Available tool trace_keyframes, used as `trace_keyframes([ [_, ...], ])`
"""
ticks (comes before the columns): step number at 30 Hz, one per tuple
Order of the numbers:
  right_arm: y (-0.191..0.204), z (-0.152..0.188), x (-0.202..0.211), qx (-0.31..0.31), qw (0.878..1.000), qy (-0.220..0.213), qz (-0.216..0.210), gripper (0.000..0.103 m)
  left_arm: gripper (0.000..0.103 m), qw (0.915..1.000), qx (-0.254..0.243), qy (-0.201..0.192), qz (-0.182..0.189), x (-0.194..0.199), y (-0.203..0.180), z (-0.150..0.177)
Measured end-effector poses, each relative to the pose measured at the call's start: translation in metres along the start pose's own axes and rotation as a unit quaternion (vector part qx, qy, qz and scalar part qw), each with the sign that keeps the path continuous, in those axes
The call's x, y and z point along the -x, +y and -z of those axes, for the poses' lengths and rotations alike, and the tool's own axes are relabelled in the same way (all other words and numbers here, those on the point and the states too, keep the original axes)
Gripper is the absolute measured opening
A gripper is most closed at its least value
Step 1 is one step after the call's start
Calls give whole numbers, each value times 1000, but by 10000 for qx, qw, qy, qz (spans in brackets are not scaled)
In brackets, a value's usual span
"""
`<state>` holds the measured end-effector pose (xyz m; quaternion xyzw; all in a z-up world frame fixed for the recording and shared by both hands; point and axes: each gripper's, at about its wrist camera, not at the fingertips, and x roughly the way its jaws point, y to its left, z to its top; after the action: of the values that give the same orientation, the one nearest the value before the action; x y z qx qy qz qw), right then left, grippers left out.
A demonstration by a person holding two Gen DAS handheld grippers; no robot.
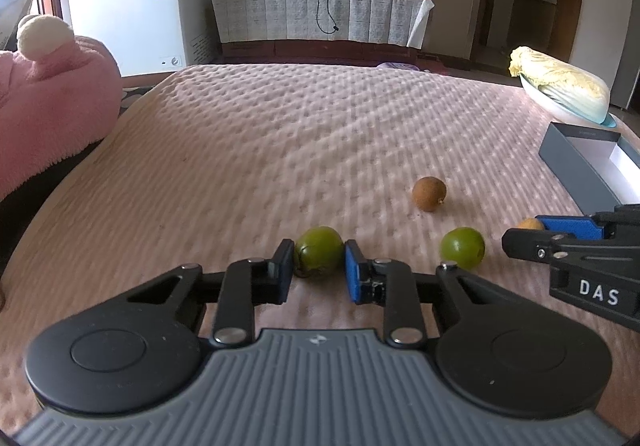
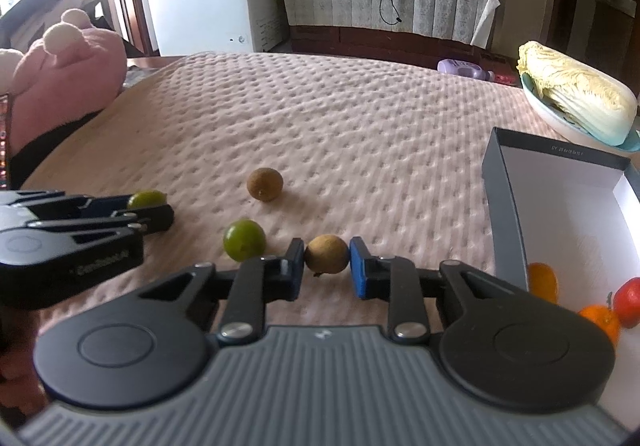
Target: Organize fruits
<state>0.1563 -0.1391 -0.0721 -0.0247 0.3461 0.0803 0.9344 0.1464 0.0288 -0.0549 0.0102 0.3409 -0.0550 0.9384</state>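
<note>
Your left gripper (image 1: pixel 319 266) has its jaws around a green fruit (image 1: pixel 318 252) on the pink bed (image 1: pixel 280 134), both pads touching it. Your right gripper (image 2: pixel 326 268) has its jaws around a brown fruit (image 2: pixel 326 254), left pad touching; you cannot tell if the right one does. Another green fruit (image 2: pixel 244 240) and another brown fruit (image 2: pixel 265 184) lie between and beyond them. The open box (image 2: pixel 508 214) on your right holds orange and red fruits (image 2: pixel 600 318)

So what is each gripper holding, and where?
Left gripper has a green fruit between its pads, at the sides; right gripper likewise a brown fruit. Contact unclear.
</note>
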Motion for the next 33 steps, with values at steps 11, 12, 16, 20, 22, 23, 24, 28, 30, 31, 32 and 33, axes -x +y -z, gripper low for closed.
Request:
trace_keyframes([
  [11, -3, -7, 33, 108, 9994, -277, -150, 28, 31, 9999, 63, -126, 22, 8, -6, -7],
  [12, -4, -7, 36, 116, 9994, -297, -158, 28, 31, 9999, 85, -148, 23, 10, -6, -8],
  [16, -8, -8, 45, 96, 9991, -353, -198, 28, 31, 9996, 130, -254, 33, 19, -9, -13],
  [20, -13, -8, 54, 50, 9989, -391, -248, 28, 31, 9994, 122, -315, 46, 27, -15, -17],
  [22, -16, -7, 58, 49, 9988, -405, -260, 28, 31, 9993, 109, -354, 49, 31, -19, -18],
  [23, -18, -7, 60, 12, 9988, -399, -299, 28, 31, 9993, 107, -366, 54, 32, -21, -18],
  [24, -20, -6, 62, -52, 9986, -381, -354, 28, 31, 9992, 108, -378, 64, 33, -23, -19],
  [28, -27, -2, 66, -187, 9982, -333, -453, 28, 31, 9990, 125, -423, 91, 38, -33, -21],
  [30, -30, -1, 69, -221, 9981, -330, -476, 28, 31, 9989, 113, -453, 102, 39, -37, -22],
  [31, -32, 0, 70, -247, 9979, -324, -499, 28, 31, 9988, 108, -465, 114, 39, -40, -22],
  [32, -33, 0, 70, -273, 9977, -314, -529, 28, 31, 9988, 104, -463, 125, 39, -42, -23],
  [33, -35, 1, 72, -296, 9975, -315, -556, 28, 31, 9988, 100, -463, 132, 39, -44, -23],
])
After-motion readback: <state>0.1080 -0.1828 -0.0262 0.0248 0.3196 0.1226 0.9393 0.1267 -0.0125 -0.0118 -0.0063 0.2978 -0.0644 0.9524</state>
